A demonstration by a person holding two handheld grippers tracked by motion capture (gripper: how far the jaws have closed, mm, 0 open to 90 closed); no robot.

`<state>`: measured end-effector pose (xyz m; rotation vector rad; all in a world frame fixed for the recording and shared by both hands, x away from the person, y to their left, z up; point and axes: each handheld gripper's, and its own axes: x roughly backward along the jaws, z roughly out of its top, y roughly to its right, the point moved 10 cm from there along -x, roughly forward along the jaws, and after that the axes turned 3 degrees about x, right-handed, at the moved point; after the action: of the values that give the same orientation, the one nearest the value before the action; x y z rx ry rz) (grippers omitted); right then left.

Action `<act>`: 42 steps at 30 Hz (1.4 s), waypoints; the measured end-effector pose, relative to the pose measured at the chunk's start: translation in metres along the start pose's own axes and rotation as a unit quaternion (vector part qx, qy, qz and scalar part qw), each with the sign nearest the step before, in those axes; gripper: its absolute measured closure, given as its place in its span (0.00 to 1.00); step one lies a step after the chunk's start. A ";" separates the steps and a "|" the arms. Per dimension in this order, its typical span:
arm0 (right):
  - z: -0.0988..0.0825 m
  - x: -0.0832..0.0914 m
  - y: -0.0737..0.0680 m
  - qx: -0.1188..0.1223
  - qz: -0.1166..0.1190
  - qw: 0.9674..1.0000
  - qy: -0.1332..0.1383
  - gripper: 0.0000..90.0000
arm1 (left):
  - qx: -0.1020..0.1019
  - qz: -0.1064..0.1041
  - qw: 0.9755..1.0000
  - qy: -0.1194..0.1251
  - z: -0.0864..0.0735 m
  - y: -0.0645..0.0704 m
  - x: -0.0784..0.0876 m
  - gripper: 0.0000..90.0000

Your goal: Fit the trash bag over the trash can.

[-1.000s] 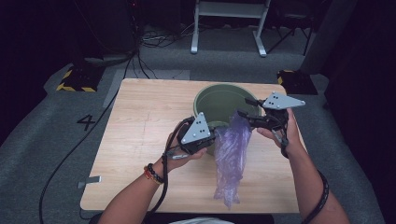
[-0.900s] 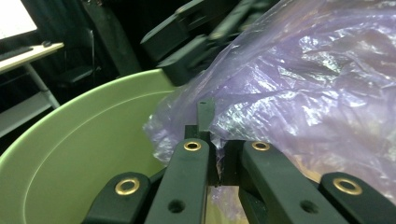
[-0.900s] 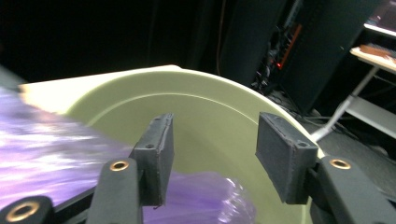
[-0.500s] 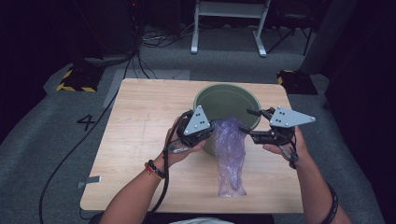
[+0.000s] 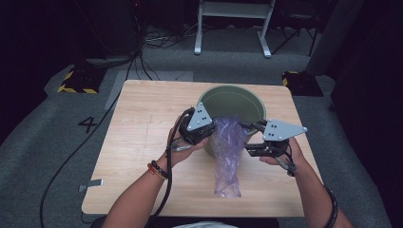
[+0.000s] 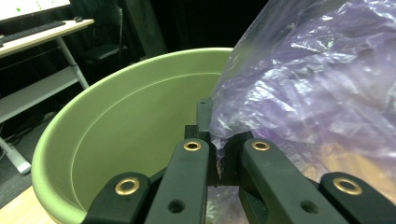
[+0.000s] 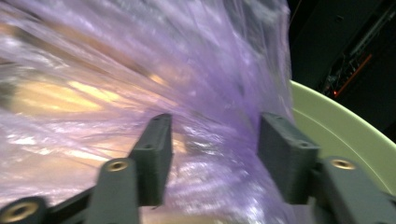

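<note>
The bag [image 5: 227,152] hangs outside the bin [image 5: 231,100], not lining it: left claw [image 6: 223,156] is clamped on its edge, while right claw [image 7: 219,154], just closing, stands apart around it.

Wooden table [image 5: 142,142], green bucket [image 5: 231,102] on its far half. Purple plastic bag [image 5: 227,156] hangs over the bucket's near rim, lower end trailing onto the tabletop toward the person. Left gripper [image 5: 209,134] at the bag's upper left edge, jaws pinched on the plastic, just beside the rim. Right gripper [image 5: 246,137] at the bag's right side; its jaws have just been closing, tips at the plastic, grip unclear. Black cable [image 5: 71,156] runs off the table's left edge across grey floor marked "4" [image 5: 88,124].
</note>
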<state>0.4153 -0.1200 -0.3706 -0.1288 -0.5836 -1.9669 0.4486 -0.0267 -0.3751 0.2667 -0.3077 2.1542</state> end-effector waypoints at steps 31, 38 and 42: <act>-0.005 0.001 0.037 -0.068 -0.069 0.995 0.025 1.00 | 0.040 -0.058 0.997 0.037 0.006 0.003 0.030 0.25; -0.009 0.000 0.045 -0.085 -0.086 0.992 0.021 1.00 | 0.000 -0.115 0.993 0.034 0.008 0.043 0.038 0.21; -0.011 -0.002 0.041 -0.078 -0.082 0.994 0.012 1.00 | -0.029 -0.087 0.996 0.020 0.009 0.047 0.029 0.32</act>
<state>0.4538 -0.1371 -0.3667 -0.1588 -0.4359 -2.1705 0.3937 -0.0329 -0.3639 0.2085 -0.3119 1.9723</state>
